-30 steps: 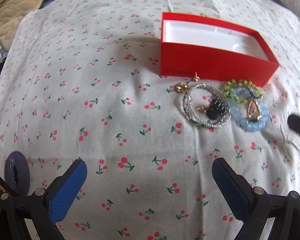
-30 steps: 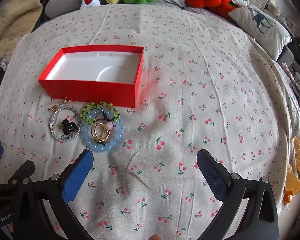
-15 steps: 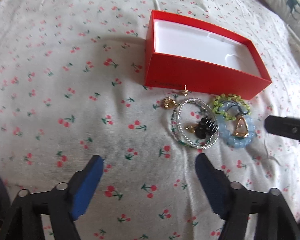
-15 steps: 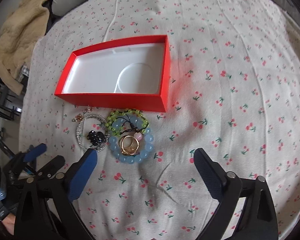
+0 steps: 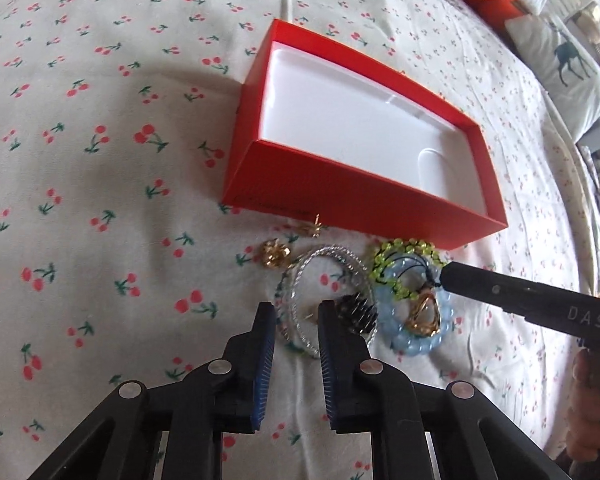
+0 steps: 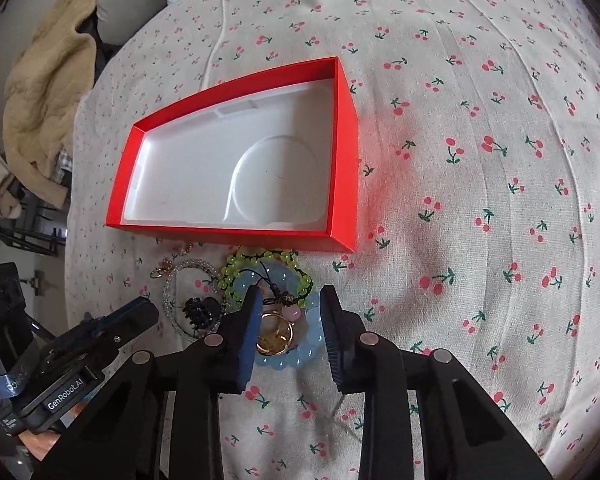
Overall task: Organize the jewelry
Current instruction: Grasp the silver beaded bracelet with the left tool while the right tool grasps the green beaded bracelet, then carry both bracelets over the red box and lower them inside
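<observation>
The bedsheet (image 6: pixel 480 208) was matt woven cloth, printed with cherries and lightly creased. The red box (image 5: pixel 340 208) looked like smooth matt cardboard, lined with a white tray (image 6: pixel 220 172) of faintly glossy moulded plastic. The blue bead bracelet (image 5: pixel 404 344) was translucent and glossy; the gold ring (image 6: pixel 275 336) was shiny metal. The left gripper (image 5: pixel 294 320) had matt black plastic fingers (image 5: pixel 265 336) with ribbed blue pads.

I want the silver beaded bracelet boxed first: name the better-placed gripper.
Left. The left gripper straddles the silver beaded bracelet's near rim, while the right gripper brackets the pale blue bead bracelet.
</observation>
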`<state>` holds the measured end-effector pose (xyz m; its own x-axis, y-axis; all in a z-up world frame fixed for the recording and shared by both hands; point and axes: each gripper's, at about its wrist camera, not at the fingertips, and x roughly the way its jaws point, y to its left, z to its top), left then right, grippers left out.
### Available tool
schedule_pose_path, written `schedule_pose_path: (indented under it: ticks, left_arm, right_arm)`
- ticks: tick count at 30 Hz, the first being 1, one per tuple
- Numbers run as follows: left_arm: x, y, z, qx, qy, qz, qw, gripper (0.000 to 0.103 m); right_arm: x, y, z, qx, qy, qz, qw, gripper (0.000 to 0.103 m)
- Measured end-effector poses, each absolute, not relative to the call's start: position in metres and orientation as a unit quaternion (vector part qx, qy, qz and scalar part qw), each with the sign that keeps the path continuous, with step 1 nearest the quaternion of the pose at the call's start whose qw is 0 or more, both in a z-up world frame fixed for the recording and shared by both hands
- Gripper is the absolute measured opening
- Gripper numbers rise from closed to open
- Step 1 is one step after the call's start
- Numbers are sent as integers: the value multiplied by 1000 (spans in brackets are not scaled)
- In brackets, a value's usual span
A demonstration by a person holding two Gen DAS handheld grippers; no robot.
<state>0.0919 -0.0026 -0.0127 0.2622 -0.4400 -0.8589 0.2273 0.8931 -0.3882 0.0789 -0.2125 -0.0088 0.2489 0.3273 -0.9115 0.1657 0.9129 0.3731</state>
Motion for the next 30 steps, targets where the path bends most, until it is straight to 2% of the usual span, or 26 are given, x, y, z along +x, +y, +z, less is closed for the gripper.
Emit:
schedule_pose_path:
  ticks: [6, 11, 14, 30]
  left_arm:
    - [98, -17, -21, -70, 572, -195, 794, 15]
    - [102, -24, -28, -46, 575, -176, 798, 4]
    - [101, -26, -30, -34, 571, -170, 802, 3]
    - [79, -16, 12, -32, 521, -191, 831, 2]
  right_arm:
    - [85, -216, -18, 198, 616, 47, 761, 20]
    - [88, -213, -22, 186, 618, 51, 762, 12]
    - [87, -211, -18, 177, 614, 53, 767, 7]
    - [69, -204, 27, 179, 572, 83, 796, 6]
